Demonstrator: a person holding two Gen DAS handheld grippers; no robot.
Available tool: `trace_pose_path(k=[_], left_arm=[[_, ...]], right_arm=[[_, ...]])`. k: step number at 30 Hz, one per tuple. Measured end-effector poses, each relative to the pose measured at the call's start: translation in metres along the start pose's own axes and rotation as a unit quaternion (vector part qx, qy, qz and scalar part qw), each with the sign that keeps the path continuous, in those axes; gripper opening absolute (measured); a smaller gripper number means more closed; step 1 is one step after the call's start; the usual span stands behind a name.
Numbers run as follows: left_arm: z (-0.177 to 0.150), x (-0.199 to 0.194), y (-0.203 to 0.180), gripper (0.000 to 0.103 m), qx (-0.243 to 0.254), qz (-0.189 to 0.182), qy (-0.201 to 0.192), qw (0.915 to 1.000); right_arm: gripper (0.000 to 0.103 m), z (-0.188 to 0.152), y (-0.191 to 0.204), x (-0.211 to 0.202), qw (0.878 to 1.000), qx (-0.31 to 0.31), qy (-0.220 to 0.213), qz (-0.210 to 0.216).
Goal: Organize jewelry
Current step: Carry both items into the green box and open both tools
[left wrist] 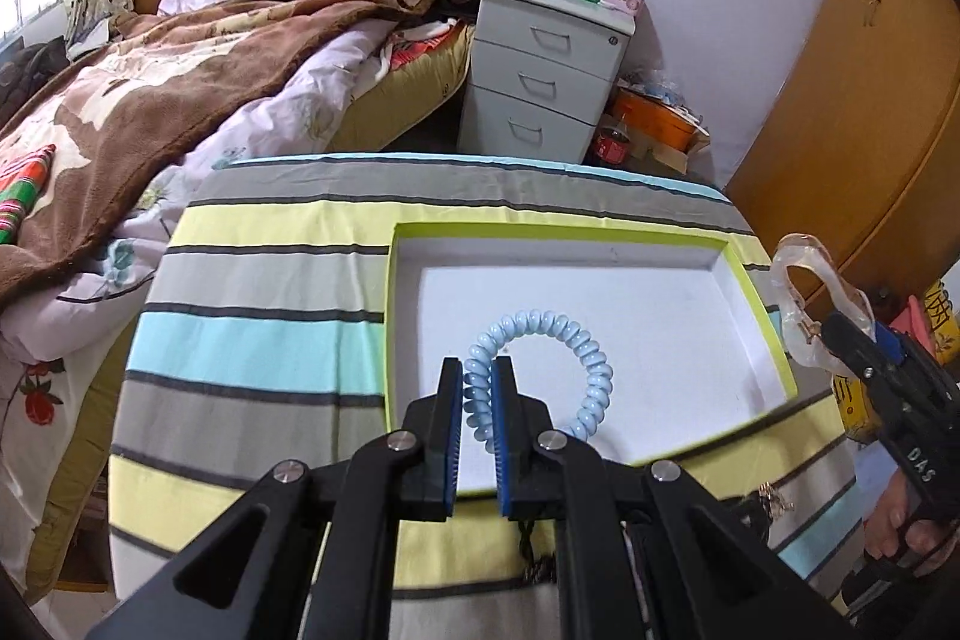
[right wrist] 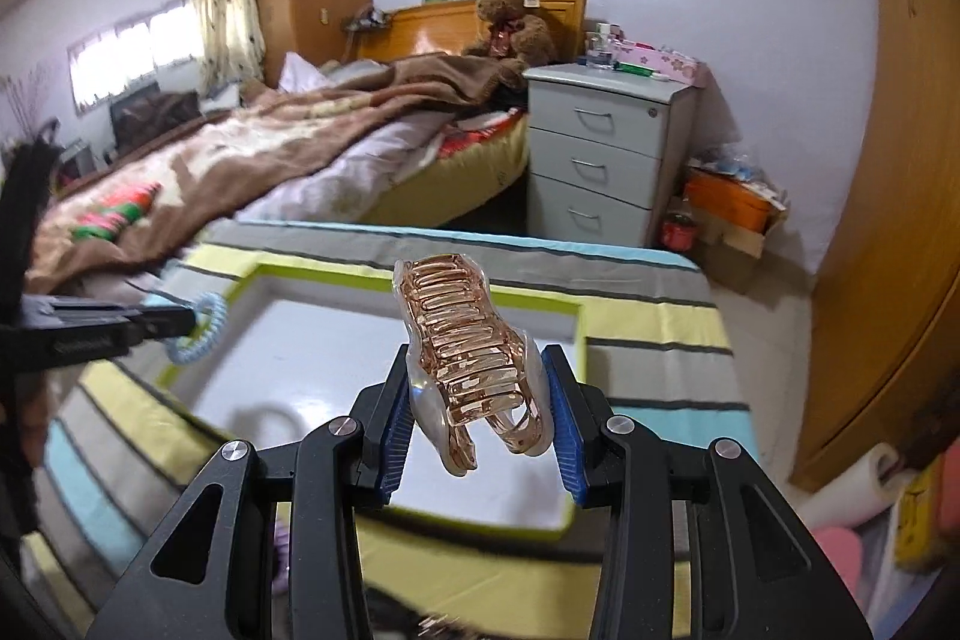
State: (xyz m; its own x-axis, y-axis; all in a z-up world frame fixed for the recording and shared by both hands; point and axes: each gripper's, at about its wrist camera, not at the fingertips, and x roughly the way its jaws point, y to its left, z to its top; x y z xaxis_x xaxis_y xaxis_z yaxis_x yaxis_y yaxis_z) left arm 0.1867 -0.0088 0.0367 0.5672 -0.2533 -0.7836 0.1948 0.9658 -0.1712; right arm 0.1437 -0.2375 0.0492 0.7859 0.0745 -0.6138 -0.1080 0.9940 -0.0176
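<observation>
My left gripper [left wrist: 478,379] is shut on a light blue spiral hair tie [left wrist: 558,340] and holds it over the near left part of a shallow white box with a lime rim [left wrist: 558,233]. It also shows in the right wrist view [right wrist: 198,331]. My right gripper [right wrist: 477,370] is shut on a translucent rose-gold claw hair clip [right wrist: 468,346], raised above the box [right wrist: 420,289]. The clip and right gripper appear in the left wrist view [left wrist: 804,304], beyond the box's right rim.
The box lies on a table under a striped cloth [left wrist: 264,298]. Small dark items lie at the table's near edge [left wrist: 774,505]. A bed [left wrist: 150,100] stands at left, a grey drawer unit [left wrist: 540,70] behind, a wooden wardrobe [left wrist: 852,112] at right.
</observation>
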Motion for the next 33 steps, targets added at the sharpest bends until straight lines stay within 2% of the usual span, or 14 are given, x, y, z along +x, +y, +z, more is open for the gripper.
trace_pose_path(k=[3, 11, 17, 24, 29, 33], left_arm=[[0.006, 0.013, 0.001, 0.01, -0.005, 0.002, 0.006, 1.0], [0.019, 0.043, -0.001, 0.01, -0.005, 0.004, 0.021, 0.9998], [0.027, 0.063, 0.003, 0.01, -0.014, 0.013, 0.03, 0.9994], [0.027, 0.077, 0.007, 0.01, -0.018, 0.019, 0.039, 0.9989], [0.027, 0.085, 0.008, 0.01, -0.02, 0.021, 0.045, 0.9986], [0.026, 0.087, 0.007, 0.01, -0.019, 0.02, 0.048, 0.9985]], right_arm=[[0.041, 0.001, -0.001, 0.019, 0.999, -0.019, 0.011, -0.027], [0.041, -0.002, -0.002, 0.051, 0.996, -0.058, 0.03, -0.065], [0.041, -0.004, 0.005, 0.067, 0.989, -0.098, 0.04, -0.099], [0.041, -0.008, 0.016, 0.076, 0.979, -0.153, 0.032, -0.131], [0.041, -0.011, 0.02, 0.08, 0.977, -0.165, 0.034, -0.127], [0.041, -0.007, 0.013, 0.079, 0.985, -0.137, 0.04, -0.099]])
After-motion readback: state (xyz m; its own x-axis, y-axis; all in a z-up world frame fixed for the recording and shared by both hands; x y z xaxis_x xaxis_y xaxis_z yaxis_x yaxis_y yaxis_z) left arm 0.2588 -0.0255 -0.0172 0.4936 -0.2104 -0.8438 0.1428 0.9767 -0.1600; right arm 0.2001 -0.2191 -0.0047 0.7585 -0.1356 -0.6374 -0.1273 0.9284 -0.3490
